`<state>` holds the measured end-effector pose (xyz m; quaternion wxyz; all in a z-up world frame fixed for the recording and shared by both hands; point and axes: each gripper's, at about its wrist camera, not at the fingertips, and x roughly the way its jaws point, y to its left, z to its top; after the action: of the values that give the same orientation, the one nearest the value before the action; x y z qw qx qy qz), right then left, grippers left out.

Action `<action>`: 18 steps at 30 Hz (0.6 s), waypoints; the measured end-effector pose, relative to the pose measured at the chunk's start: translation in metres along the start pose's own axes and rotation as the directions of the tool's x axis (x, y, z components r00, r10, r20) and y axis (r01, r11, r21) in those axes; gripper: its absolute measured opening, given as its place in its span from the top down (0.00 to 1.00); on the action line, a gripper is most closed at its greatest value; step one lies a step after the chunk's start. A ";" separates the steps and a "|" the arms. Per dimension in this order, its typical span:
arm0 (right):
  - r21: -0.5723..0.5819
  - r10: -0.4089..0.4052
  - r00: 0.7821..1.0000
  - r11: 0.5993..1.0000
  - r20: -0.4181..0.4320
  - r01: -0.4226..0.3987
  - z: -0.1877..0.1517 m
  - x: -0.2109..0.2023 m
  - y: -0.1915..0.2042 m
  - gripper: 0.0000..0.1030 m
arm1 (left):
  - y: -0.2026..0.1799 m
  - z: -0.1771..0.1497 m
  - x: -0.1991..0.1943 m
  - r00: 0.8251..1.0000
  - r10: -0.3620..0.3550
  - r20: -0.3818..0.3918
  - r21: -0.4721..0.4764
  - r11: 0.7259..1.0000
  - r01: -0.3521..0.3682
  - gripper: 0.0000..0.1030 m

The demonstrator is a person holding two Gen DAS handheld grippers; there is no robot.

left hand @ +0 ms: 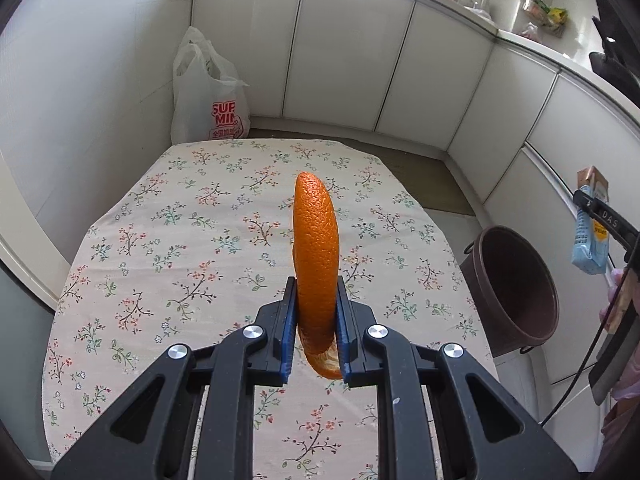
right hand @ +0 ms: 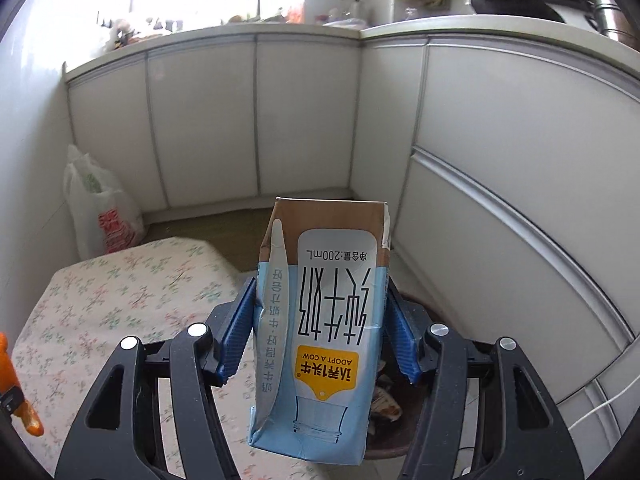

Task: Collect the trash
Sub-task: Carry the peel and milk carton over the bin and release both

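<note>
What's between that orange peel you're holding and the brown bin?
Only bare flowered tablecloth, then its edge. The left wrist view shows the orange peel in the left gripper, with the brown bin just past the table's right side.

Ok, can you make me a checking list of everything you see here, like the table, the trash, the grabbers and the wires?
Surface: table under a floral cloth; nothing seen lying on the visible part.
Job's things: orange peel and a light-blue milk carton, each held in the air; brown trash bin beside the table, some scraps inside.
Clutter: white plastic bag on the floor past the table's far end.
Grippers: left gripper shut on the peel; right gripper shut on the carton, above the bin.
Cables: black cable hanging from the right gripper; thin white cable by the cabinets.
Surroundings: white cabinets, crowded countertop.
</note>
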<state>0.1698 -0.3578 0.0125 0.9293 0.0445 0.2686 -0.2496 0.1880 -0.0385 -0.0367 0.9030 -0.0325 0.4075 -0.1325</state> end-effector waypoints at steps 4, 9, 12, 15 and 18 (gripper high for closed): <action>0.038 -0.044 0.991 0.998 0.126 0.039 0.001 -0.006 -0.033 0.07 | -0.029 -0.001 0.004 0.998 -0.060 0.017 0.029 0.998 0.060 0.83; 0.098 -0.133 0.969 0.989 0.208 0.115 0.008 -0.021 -0.069 0.07 | -0.081 0.003 0.005 0.987 -0.137 0.082 0.095 0.987 0.129 0.83; 0.162 -0.209 0.953 0.971 0.220 0.176 0.011 -0.030 -0.099 0.07 | -0.121 0.011 0.009 0.974 -0.198 0.110 0.138 0.973 0.183 0.83; 0.202 -0.303 0.926 0.945 0.227 0.259 0.011 -0.041 -0.131 0.07 | -0.164 0.022 0.016 0.954 -0.281 0.109 0.150 0.953 0.263 0.83; 0.269 -0.357 0.920 0.913 0.162 0.307 0.011 -0.039 -0.167 0.07 | -0.208 0.028 0.023 0.937 -0.333 0.104 0.191 0.931 0.310 0.82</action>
<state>0.0652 -0.4883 0.0513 0.8836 0.0831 0.1421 -0.4383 0.1792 -0.2465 -0.0002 0.8939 -0.0300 0.3217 -0.3108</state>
